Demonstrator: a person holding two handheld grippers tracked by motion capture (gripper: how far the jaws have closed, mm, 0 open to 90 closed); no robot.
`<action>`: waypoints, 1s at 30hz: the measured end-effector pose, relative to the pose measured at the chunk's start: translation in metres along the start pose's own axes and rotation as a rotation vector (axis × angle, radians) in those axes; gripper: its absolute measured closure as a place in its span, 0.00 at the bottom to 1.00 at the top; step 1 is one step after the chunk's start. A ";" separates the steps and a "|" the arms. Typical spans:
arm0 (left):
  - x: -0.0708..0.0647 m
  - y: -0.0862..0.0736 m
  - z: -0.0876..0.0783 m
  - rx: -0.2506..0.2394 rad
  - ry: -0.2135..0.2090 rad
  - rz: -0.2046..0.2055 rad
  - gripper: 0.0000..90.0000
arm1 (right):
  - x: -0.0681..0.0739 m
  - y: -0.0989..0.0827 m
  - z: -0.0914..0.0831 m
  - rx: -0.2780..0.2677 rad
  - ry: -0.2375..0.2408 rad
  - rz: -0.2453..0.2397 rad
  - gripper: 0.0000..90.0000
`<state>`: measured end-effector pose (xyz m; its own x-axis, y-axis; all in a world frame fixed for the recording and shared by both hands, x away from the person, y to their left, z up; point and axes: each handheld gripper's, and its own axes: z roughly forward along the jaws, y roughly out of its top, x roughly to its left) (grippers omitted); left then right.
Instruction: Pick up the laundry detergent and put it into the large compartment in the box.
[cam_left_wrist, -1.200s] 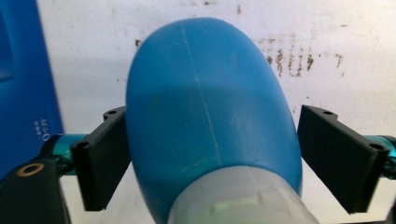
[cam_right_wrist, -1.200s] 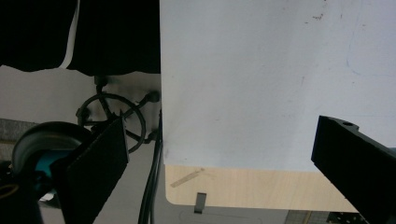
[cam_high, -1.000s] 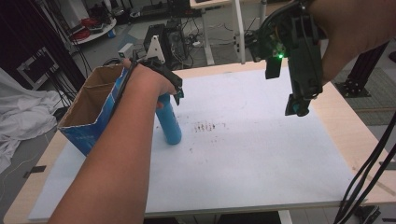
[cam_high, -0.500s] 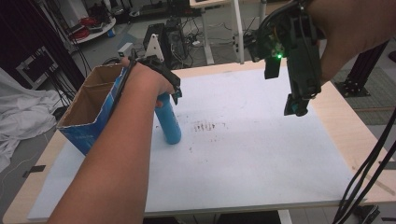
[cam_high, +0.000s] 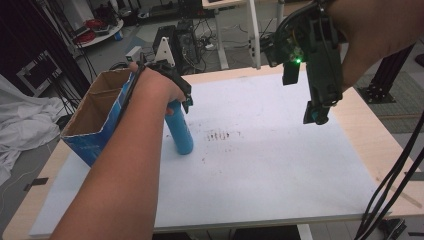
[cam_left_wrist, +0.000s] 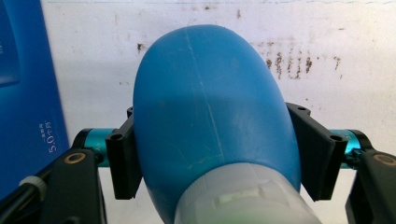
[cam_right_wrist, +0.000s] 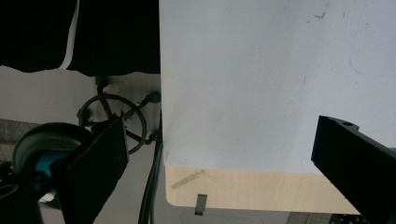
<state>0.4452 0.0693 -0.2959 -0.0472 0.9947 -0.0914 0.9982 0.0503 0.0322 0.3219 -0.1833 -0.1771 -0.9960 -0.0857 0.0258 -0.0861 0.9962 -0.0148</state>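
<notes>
Left gripper (cam_left_wrist: 210, 158) has just been closing, jaws now clamped on blue bottle (cam_high: 180, 131), upright on worktop (cam_high: 280, 165) beside cardboard box (cam_high: 95, 120); lift and placing left. Right gripper (cam_high: 316, 116) wide, idle.

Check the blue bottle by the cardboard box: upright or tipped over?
Upright. The blue bottle stands on its base on the white table cover, with the left gripper closed on its upper part from above; its pads press both sides.
</notes>
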 end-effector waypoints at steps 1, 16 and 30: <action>0.000 0.000 0.000 0.005 0.000 0.006 0.34 | 0.000 0.000 0.000 -0.001 0.000 0.001 0.03; -0.002 0.000 -0.001 0.022 0.012 0.035 0.39 | -0.002 0.001 0.001 0.005 0.005 0.013 0.03; 0.012 -0.004 -0.029 0.034 -0.029 0.102 0.39 | 0.001 0.006 -0.001 -0.005 -0.006 -0.004 0.03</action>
<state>0.4394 0.0837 -0.2684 0.0549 0.9915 -0.1180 0.9985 -0.0543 0.0085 0.3204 -0.1777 -0.1763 -0.9958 -0.0896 0.0200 -0.0899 0.9959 -0.0100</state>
